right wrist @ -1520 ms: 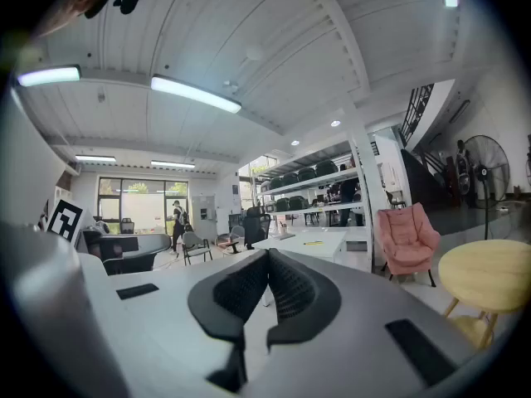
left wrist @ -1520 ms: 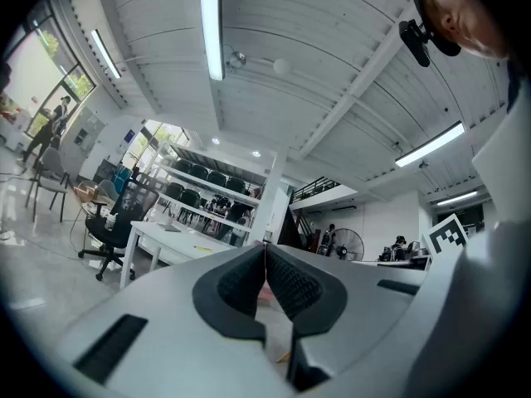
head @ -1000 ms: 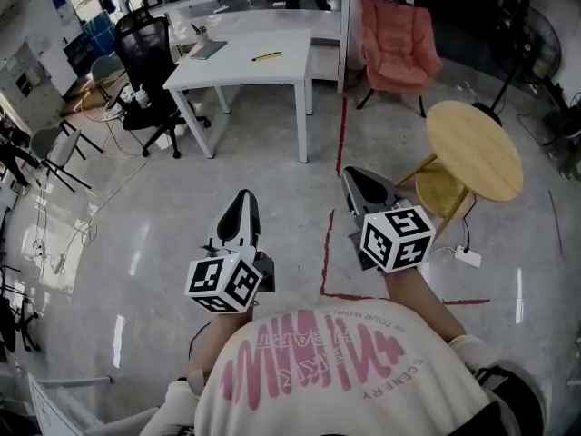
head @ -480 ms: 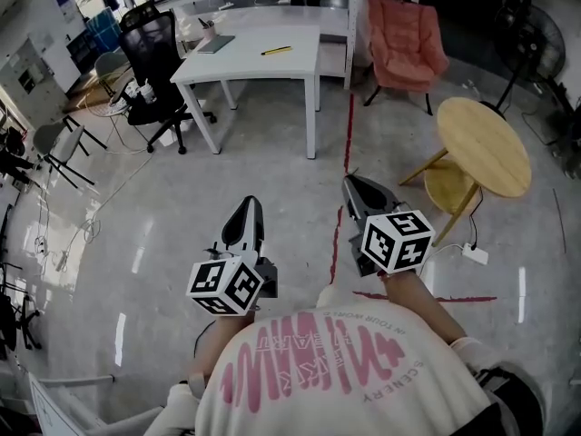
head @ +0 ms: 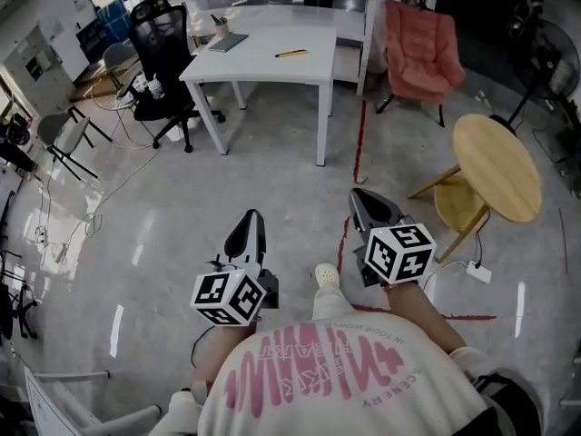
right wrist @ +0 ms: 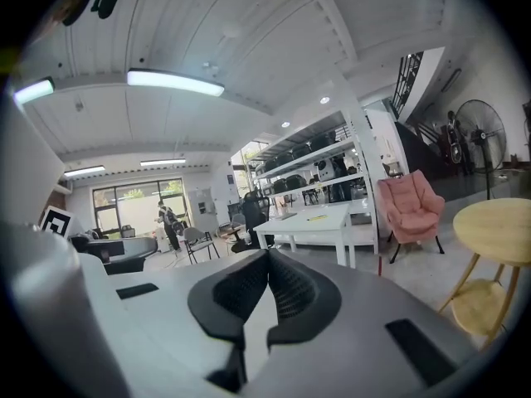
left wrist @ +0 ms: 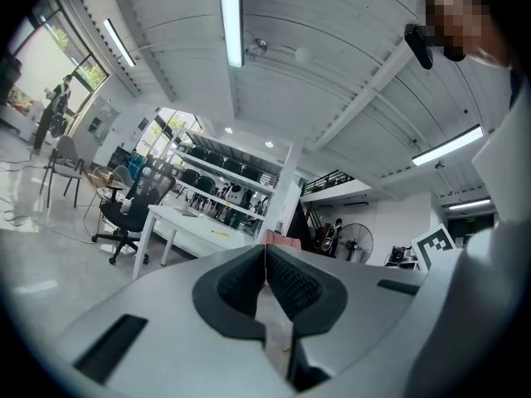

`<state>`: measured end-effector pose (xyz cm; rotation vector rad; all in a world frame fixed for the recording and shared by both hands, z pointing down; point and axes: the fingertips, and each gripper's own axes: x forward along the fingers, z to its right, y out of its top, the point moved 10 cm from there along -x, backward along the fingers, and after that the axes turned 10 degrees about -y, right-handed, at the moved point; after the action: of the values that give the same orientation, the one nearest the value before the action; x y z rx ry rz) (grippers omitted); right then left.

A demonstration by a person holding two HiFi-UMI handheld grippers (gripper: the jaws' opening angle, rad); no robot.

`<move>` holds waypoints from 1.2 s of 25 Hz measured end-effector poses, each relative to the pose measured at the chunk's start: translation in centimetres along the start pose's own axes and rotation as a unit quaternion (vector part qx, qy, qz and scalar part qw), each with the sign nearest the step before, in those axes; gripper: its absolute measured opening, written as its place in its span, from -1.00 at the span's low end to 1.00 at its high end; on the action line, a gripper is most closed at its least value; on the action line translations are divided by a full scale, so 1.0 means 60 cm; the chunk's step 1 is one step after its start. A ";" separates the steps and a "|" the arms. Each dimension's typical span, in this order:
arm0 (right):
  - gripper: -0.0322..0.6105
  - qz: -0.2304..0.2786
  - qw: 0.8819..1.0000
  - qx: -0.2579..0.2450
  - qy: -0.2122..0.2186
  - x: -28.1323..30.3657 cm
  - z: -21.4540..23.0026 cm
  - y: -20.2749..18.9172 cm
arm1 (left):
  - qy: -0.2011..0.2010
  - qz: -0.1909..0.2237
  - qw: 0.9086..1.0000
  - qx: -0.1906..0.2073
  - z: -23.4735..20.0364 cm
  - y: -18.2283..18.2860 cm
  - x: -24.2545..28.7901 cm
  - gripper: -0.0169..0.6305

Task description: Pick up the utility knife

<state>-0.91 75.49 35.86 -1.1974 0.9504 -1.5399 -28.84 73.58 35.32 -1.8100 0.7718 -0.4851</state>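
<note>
The yellow utility knife lies on the white table at the far side of the room, well away from both grippers. In the right gripper view the utility knife is a small yellow streak on that table. My left gripper is held over the floor with its jaws shut and nothing between them. My right gripper hangs beside it, also shut and holding nothing. The left gripper and the right gripper both point toward the table, pads pressed together.
A black office chair stands left of the table, a pink armchair to its right. A round wooden table is at the right. Red tape runs along the floor. A grey notebook lies on the table.
The person has stepped toward the white table, which now sits lower and nearer in the head view. Both grippers have sunk in the frame, still shut. A shoe now shows between them.
</note>
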 end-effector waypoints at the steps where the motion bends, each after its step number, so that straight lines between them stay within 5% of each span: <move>1: -0.85 0.002 1.000 0.000 -0.003 0.019 0.013 0.006 | 0.003 0.001 1.000 0.002 -0.009 0.002 0.018 -0.87; 20: -0.85 0.077 0.997 -0.020 0.013 0.423 0.246 0.279 | 0.018 0.083 0.996 0.039 -0.150 0.139 0.473 -0.87; 30: -0.85 0.068 0.997 -0.014 0.027 0.550 0.343 0.303 | 0.014 0.078 0.996 0.032 -0.180 0.117 0.635 -0.87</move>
<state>20.04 38.23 31.60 -1.0926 1.0707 -1.4608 -10.75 37.87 31.35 -1.6721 0.9002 -0.4284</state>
